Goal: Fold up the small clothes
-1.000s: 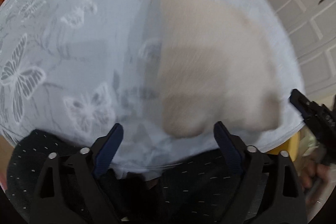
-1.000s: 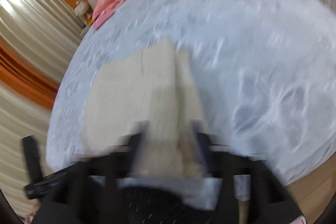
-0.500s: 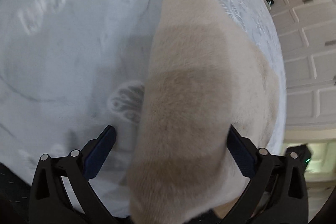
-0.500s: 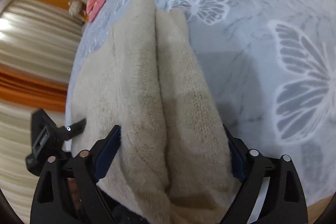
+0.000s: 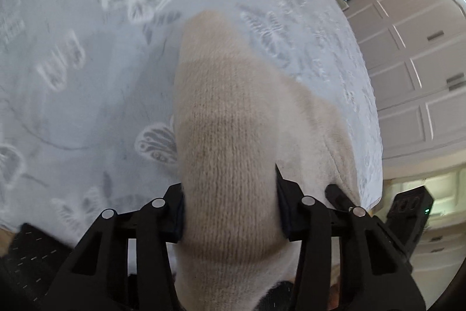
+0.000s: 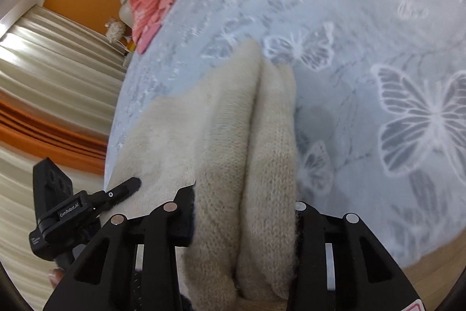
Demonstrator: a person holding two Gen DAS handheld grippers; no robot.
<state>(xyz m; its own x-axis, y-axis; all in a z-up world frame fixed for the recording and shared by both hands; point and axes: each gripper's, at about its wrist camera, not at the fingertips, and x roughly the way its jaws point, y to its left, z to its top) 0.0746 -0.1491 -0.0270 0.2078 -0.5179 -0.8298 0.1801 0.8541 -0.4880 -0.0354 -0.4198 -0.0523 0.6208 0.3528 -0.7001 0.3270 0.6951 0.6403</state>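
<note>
A beige knit garment (image 5: 233, 107) lies on the pale blue butterfly bedspread (image 5: 87, 77), its near edge bunched up toward both cameras. My left gripper (image 5: 228, 188) is closing, and its pads press a thick fold of the knit from both sides. In the right wrist view the same garment (image 6: 233, 112) shows two rolled folds side by side. My right gripper (image 6: 244, 203) is also closing, pads squeezing those folds. Each gripper appears in the other's view, at the garment's near corners: the right one (image 5: 407, 212) and the left one (image 6: 67, 212).
A pink garment (image 6: 151, 8) lies at the far end of the bedspread (image 6: 378, 48) by a cream headboard. White wardrobe doors (image 5: 413, 48) stand past the bed's right side. Cream and orange curtains (image 6: 43, 77) hang on the left. Wooden floor (image 6: 437, 267) shows at lower right.
Both grippers stood wide open around the garment's near edge; now their jaws have closed in on the knit. The gripped folds are bunched and raised off the bedspread.
</note>
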